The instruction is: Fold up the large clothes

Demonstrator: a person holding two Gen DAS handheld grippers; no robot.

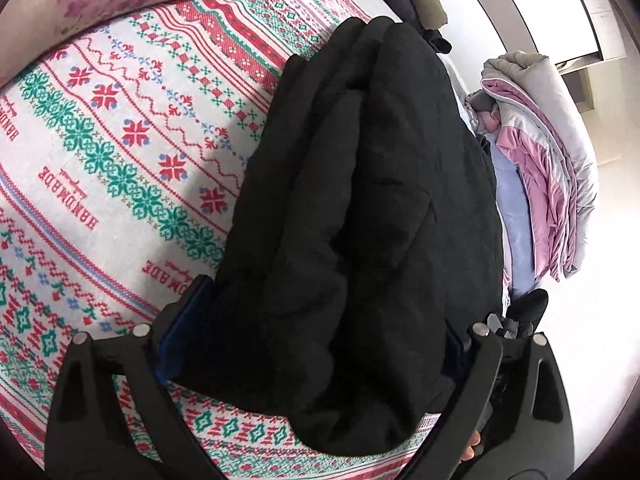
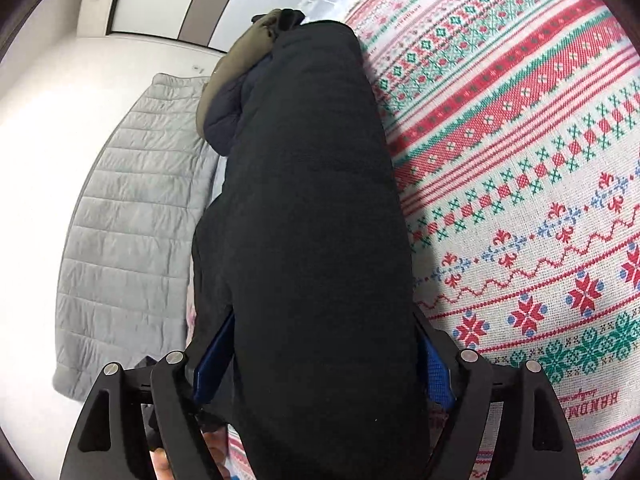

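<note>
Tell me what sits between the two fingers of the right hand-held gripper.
In the right wrist view, the folded black coat fills the gap of the right hand-held gripper, lying on the patterned bedspread.

Black padded coat [image 1: 360, 208] bulks between both tools' fingers, blocking forward path. Patterned bedspread [image 1: 120, 152] beside it lies bare, passable. Pink-grey quilt pile [image 1: 540, 168] crowds far bed edge.

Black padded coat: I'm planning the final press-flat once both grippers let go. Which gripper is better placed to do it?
Probably the left gripper: the black padded coat stretches lengthwise ahead of it on the patterned bedspread. The right gripper faces the bed's edge and the olive garment.
</note>
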